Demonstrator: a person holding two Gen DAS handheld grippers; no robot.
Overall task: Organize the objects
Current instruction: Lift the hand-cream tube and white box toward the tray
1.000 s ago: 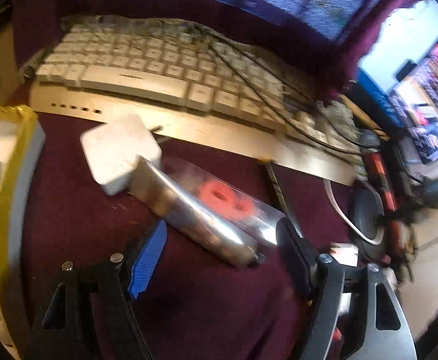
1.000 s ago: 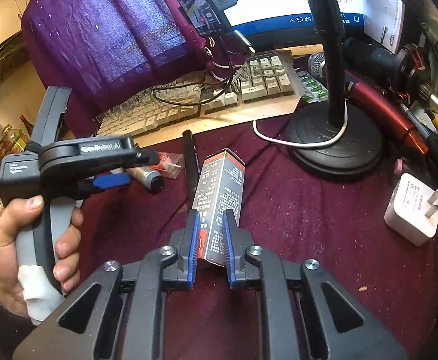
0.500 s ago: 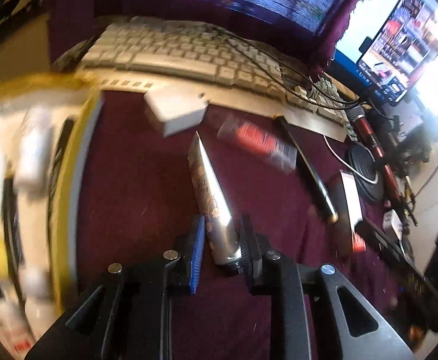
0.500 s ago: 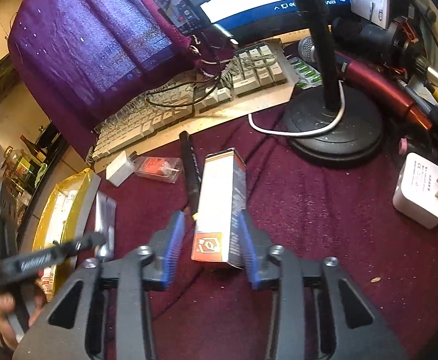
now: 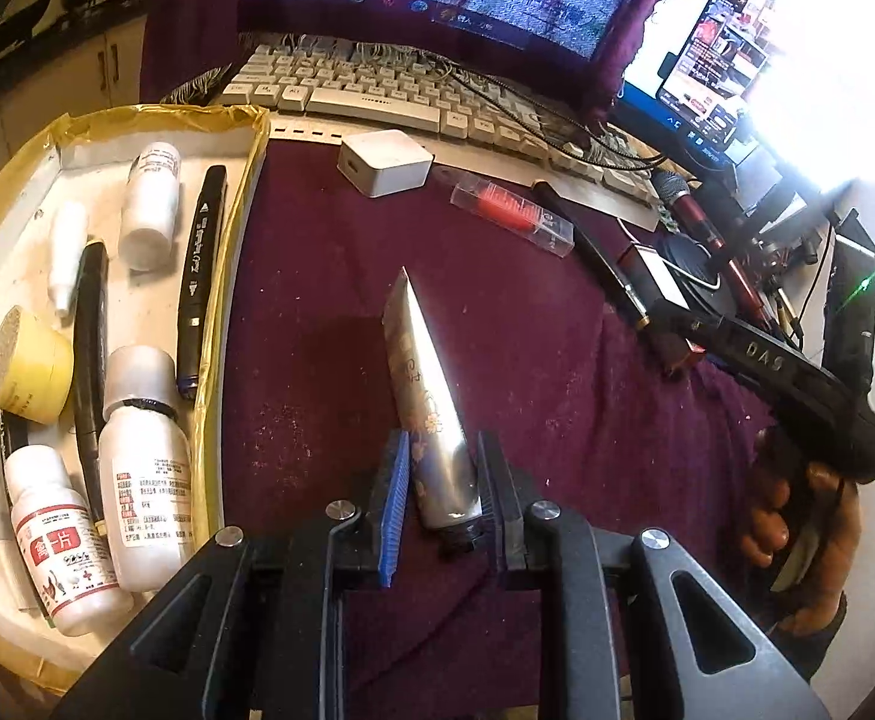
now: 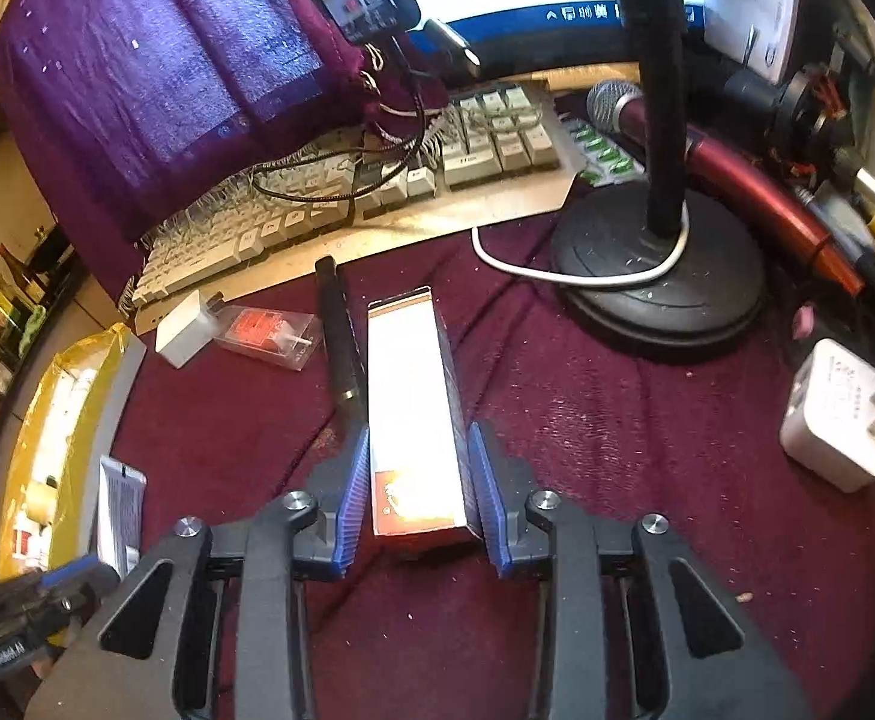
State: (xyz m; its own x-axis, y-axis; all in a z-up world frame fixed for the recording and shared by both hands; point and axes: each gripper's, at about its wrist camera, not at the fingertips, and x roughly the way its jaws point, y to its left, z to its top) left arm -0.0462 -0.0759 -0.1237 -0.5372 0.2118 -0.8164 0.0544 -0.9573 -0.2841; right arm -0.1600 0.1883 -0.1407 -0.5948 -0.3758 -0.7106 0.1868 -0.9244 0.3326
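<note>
My left gripper [image 5: 443,492] is shut on a silver tube [image 5: 425,396] by its cap end and holds it above the maroon cloth, just right of the yellow-rimmed tray [image 5: 221,324]. The tray holds white bottles [image 5: 146,426], black markers [image 5: 200,264] and a yellow cup [image 5: 26,366]. My right gripper [image 6: 416,486] is shut on a long white and blue carton [image 6: 410,414] and holds it above the cloth. The tube also shows at the lower left in the right wrist view [image 6: 119,510].
A white adapter [image 5: 384,162], a clear case with a red insert [image 5: 509,213] and a black pen [image 6: 338,330] lie on the cloth near the keyboard [image 5: 377,90]. A lamp base [image 6: 659,276], a red microphone [image 6: 731,174] and a white plug [image 6: 839,414] sit to the right.
My left gripper closed on the silver tube, lifted it and carried it left toward the tray. My right gripper lifted the carton and turned its white face up.
</note>
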